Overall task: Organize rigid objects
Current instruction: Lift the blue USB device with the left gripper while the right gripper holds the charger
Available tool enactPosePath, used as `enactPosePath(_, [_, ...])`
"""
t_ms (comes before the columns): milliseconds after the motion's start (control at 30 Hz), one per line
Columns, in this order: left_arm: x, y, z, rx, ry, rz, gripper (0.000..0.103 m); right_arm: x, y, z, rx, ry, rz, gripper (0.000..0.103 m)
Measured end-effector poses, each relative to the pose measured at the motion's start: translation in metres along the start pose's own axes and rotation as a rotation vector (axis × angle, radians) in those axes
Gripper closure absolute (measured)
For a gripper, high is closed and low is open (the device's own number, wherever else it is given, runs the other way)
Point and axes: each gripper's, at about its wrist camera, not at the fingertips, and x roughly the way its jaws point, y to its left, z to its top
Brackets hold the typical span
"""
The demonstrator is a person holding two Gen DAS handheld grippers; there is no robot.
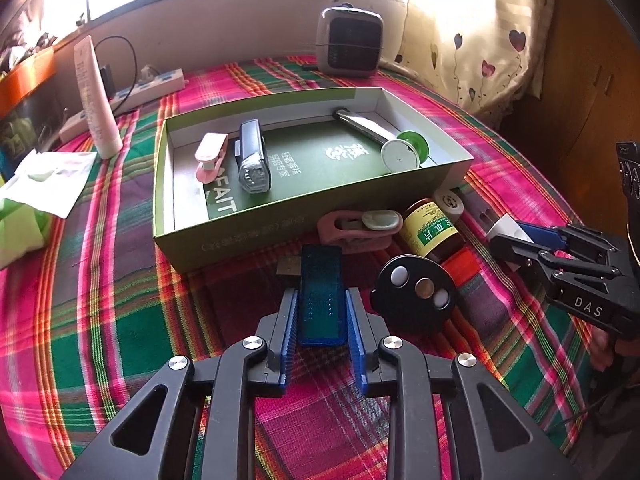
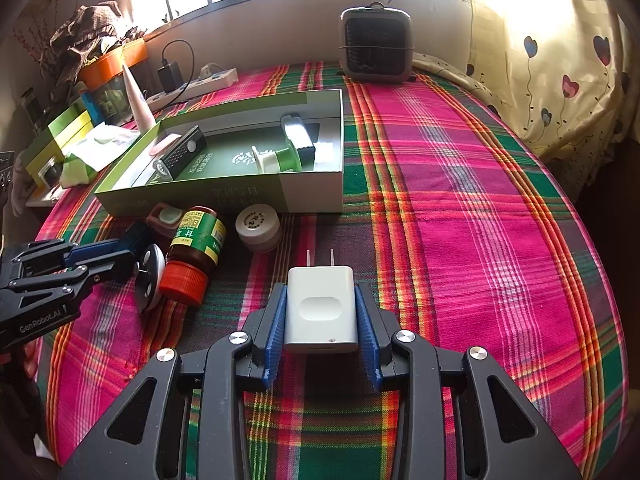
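- "DAS" on the right gripper [image 1: 516, 246].
- "GenRobot.AI" on the left gripper [image 2: 120, 258].
- Chinese characters and "FAIT" on the box [image 1: 224, 236] floor.
- Chinese label on the bottle [image 1: 434, 230].

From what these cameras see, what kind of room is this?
Probably a lived-in home room, maybe a bedroom: a plaid cloth covers the surface, a heart-print curtain hangs by a sunny barred window, and a small heater and power strip sit nearby.

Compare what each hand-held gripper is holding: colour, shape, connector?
The left hand-held gripper grips a blue USB stick, slim and translucent; the right hand-held gripper grips a white wall charger, blockier and opaque. The stick ends in a flat metal plug; the charger has two upright prongs. Both sit lengthwise between blue pads, connectors pointing forward.
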Motion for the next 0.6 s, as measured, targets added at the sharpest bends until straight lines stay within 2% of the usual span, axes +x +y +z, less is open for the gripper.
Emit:
enactPosePath(133, [0.002,-0.002,0.003,0.007,-0.002,0.014,0.079,0.000,0.000,0.000,0.000,0.000,0.000,0.068])
enactPosePath(300, [0.004,-0.012,0.002,0.050,-0.011,0.071,0.079,0.000,0.000,0.000,0.002,-0.001,0.003,0.068])
enactPosePath(600, [0.003,-0.009,0.001,0.021,-0.020,0.083,0.082,0.000,-0.001,0.000,0.010,-0.002,0.013,0.068])
